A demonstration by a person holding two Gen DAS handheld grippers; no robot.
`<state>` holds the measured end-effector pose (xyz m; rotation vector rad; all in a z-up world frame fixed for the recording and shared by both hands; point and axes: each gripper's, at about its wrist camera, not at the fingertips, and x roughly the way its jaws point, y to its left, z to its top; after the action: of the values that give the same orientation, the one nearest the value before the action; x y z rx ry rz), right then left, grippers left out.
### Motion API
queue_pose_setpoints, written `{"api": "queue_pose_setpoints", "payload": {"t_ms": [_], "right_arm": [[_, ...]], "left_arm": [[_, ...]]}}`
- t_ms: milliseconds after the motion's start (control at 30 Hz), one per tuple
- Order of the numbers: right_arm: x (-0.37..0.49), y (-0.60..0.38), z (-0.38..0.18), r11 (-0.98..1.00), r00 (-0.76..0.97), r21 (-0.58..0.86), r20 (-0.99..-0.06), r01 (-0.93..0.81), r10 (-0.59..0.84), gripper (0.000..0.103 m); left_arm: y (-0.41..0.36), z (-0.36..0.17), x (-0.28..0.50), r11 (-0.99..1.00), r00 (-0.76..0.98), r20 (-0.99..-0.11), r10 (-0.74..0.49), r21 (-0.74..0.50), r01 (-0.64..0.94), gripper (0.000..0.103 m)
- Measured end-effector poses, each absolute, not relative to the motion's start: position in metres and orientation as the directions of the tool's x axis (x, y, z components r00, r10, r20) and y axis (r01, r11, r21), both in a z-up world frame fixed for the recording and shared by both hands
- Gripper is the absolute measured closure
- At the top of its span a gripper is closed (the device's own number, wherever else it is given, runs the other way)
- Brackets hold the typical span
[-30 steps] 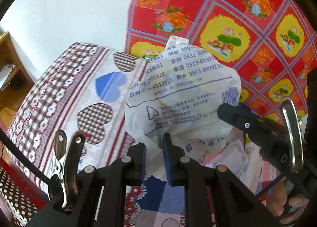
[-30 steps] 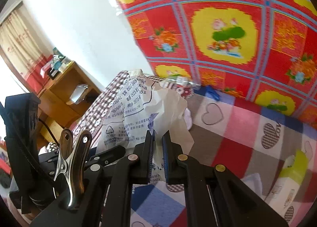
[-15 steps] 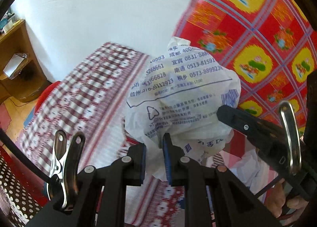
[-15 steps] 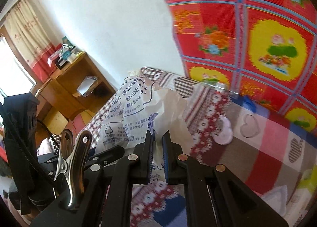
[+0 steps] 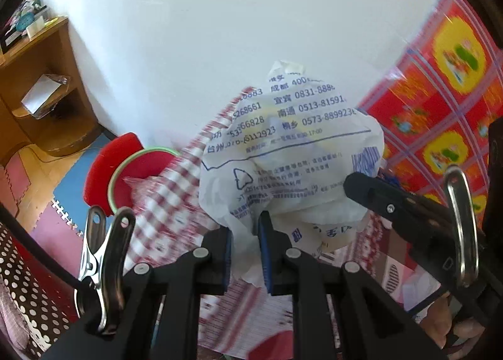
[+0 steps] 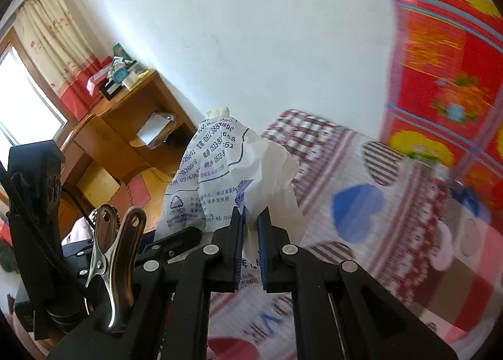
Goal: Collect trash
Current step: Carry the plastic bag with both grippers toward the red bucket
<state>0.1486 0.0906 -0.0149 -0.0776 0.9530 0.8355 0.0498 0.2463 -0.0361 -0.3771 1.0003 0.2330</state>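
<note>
Crumpled white plastic bag (image 5: 292, 155) with blue print, bulging, aloft above checked bedding (image 5: 163, 202)

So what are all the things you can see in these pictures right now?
plastic bag: one, white with blue print, crumpled, pinched by both tongs above the bed
bed cover: one, red and white check with heart patches, under the bag
wall cloth: one, red with yellow flower panels, right of the bed
bin: one, red with a green rim, on the floor past the bed's end; looks like a bin, blurred
wooden desk: one, brown, against the white wall, small things on top
curtain: one, cream and red, by the window
left tongs: black, blue pads, shut on the bag
right tongs: black, blue pads, shut on the bag
hand: one, partly visible, bottom right of the left view
</note>
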Motion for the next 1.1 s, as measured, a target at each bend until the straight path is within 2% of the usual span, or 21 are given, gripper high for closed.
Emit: {"api": "queue_pose_setpoints", "payload": {"t_ms": [667,1100], "right_arm": [[0.175,0.274,-0.070,0.639,0.158,0.309,-0.809,-0.705,0.566,0.093],[0.202,0.337,-0.112,0.665,0.123,0.269,-0.869,-0.697,0.480,0.093]], "left_arm": [[0.406,-0.079,0.058,0.835,0.451,-0.887,0.096,-0.175,-0.522,0.087],[0.449,-0.128,0.087,0.823,0.387,-0.920,0.061,-0.173,-0.541,0.087]]}}
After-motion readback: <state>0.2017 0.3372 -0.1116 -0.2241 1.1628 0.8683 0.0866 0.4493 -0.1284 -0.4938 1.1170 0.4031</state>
